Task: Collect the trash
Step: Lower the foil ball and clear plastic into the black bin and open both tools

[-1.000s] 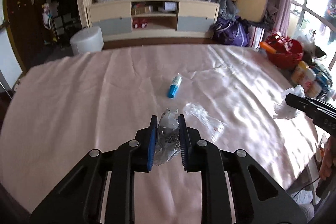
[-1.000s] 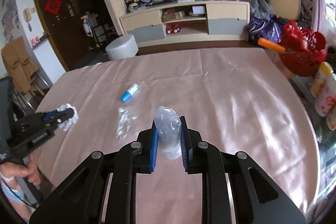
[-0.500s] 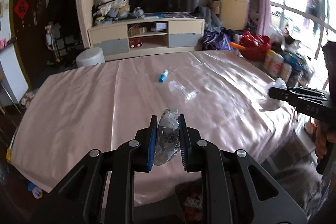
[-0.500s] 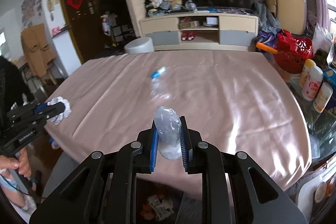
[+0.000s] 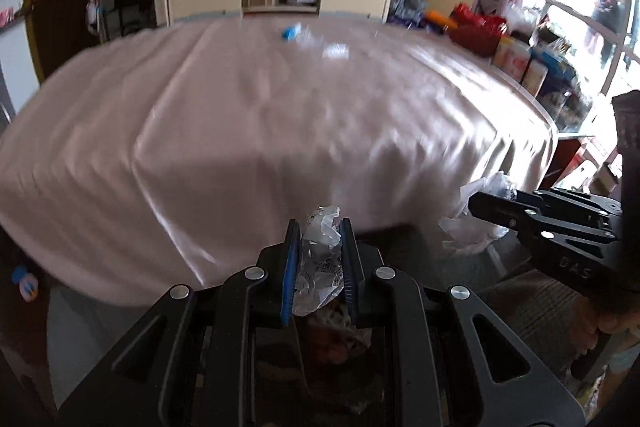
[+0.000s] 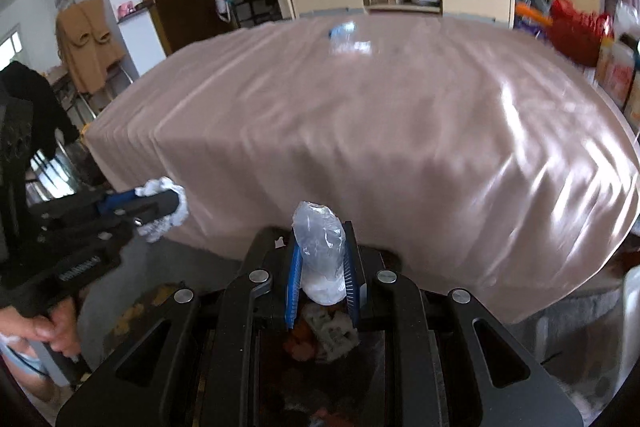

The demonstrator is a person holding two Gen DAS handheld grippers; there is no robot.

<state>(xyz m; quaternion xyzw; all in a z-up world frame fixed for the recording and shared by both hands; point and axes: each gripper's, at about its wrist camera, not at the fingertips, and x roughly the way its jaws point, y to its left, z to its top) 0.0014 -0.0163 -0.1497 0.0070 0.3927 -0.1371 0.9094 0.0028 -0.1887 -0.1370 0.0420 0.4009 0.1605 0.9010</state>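
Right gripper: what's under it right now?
Below the right gripper, shut on a clear wrapper, lies a dark bin holding mixed trash, orange and white scraps. The gripper's frame covers the bin's rim and most of its inside.

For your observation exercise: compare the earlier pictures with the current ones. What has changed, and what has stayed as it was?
Both grippers drew back off the table and sank below its edge, now over a bin of trash. Nothing was released: the left gripper stays shut on its wrapper, the right gripper on its bag. The blue tube stays put.
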